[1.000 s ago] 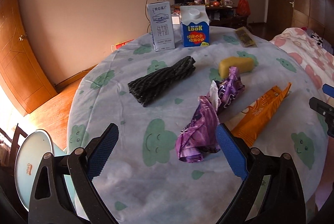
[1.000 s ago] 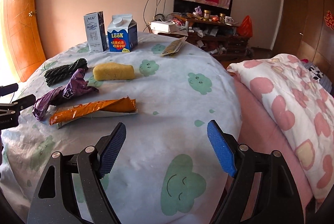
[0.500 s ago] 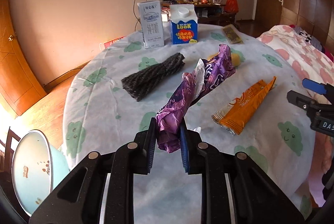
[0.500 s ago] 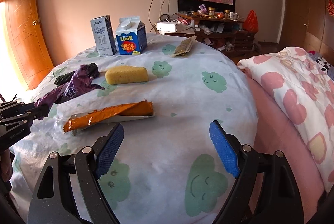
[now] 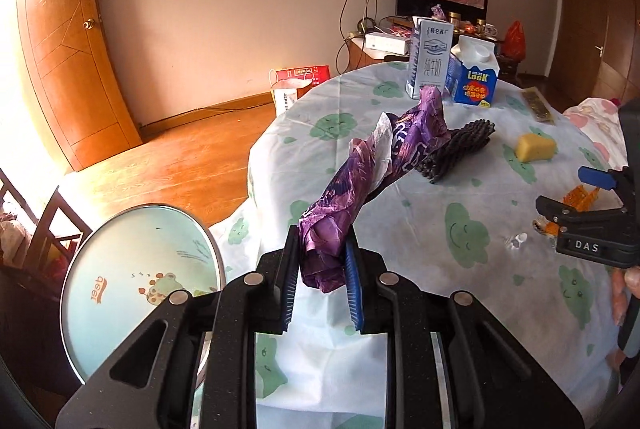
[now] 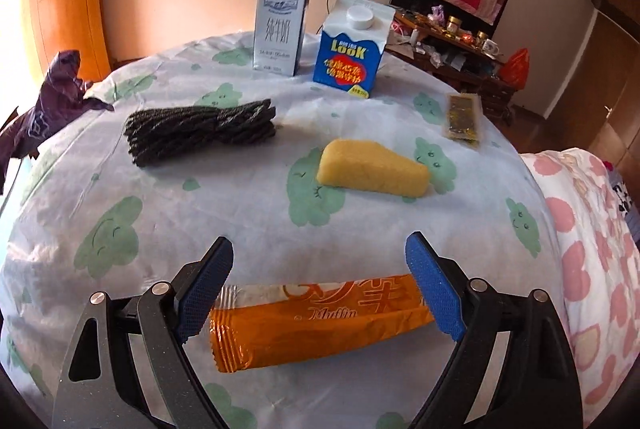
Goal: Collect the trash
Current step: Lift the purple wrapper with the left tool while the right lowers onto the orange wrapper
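Bench (image 6: 248, 213): round and cloth-covered; a low tong pass may snag the cloth and drag the items lying on it.
Purple wrapper (image 5: 360, 181): clamped at its lower end in the left tongs (image 5: 322, 283), lifted off the bench near the basin (image 5: 140, 289); the long free end may slip out.
Orange wrapper (image 6: 320, 321): flat between the wide-open right tongs (image 6: 316, 293); thin film may slide instead of lifting.

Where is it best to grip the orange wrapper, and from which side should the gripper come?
Grip the orange wrapper near its middle, coming from above. It lies flat and long, crosswise between the open right gripper, so the fingers would probably need turning to close across its narrow width.
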Available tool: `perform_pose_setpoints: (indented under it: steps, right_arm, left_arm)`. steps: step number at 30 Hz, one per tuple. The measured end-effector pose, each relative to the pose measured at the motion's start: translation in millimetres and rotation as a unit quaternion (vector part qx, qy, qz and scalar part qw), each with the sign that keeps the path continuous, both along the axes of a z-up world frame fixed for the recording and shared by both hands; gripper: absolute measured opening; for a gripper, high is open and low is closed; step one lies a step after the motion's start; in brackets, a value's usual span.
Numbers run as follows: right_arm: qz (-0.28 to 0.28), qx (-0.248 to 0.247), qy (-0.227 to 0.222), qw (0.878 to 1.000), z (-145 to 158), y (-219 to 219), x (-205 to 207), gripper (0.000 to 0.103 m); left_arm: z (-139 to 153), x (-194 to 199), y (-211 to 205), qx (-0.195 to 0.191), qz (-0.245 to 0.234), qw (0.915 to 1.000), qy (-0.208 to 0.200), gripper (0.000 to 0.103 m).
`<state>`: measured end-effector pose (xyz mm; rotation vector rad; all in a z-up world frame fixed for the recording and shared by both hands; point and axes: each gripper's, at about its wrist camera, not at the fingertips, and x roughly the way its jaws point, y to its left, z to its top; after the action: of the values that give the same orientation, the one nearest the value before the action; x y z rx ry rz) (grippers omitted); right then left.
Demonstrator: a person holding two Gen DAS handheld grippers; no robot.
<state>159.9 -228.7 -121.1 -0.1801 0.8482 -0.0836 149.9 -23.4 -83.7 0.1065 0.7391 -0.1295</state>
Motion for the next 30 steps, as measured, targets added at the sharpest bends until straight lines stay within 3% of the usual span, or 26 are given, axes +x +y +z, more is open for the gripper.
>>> perform_pose_setpoints:
  steps: [3,11,15,18,22,25,27,30]
  right_arm:
    - [0.012,-0.006,0.022,1.000,-6.9,-4.2,-13.2,0.087]
    - [-0.012,-0.006,0.007,1.000,-3.0,-58.6,-73.5,0.087]
    - [-0.034,0.044,-0.011,0.998,5.2,-82.3,-88.2,0.087]
    - [-0.043,0.111,-0.002,0.993,4.0,-94.1,-87.7,0.087]
    - [-0.040,0.123,-0.006,0.992,1.0,-92.6,-80.3,0.086]
    - [-0.028,0.108,0.002,0.994,-6.0,-87.2,-68.7,0.079]
    - [-0.018,0.100,0.004,0.995,-7.7,-83.2,-62.3,0.067]
    - [0.025,0.090,-0.008,0.996,-3.2,-70.2,-55.6,0.066]
  left_arm:
    - [-5.5,-0.7,6.7,-0.002,0.002,1.0000,0.005,0.021]
    - [-6.0,-13.8,14.7,-0.001,-0.005,1.0000,0.003,0.022]
    - [-5.5,-19.9,15.5,0.000,-0.007,1.0000,0.002,0.022]
    - [-7.2,-22.0,14.3,0.002,-0.009,0.9999,0.005,0.022]
    - [-7.6,-23.4,13.4,0.003,-0.010,0.9999,0.005,0.022]
    - [-8.8,-24.2,14.0,0.003,-0.009,0.9999,0.007,0.022]
    - [-10.0,-24.2,14.4,0.002,-0.009,0.9999,0.009,0.022]
    - [-10.4,-24.5,15.5,0.003,-0.007,0.9999,0.010,0.022]
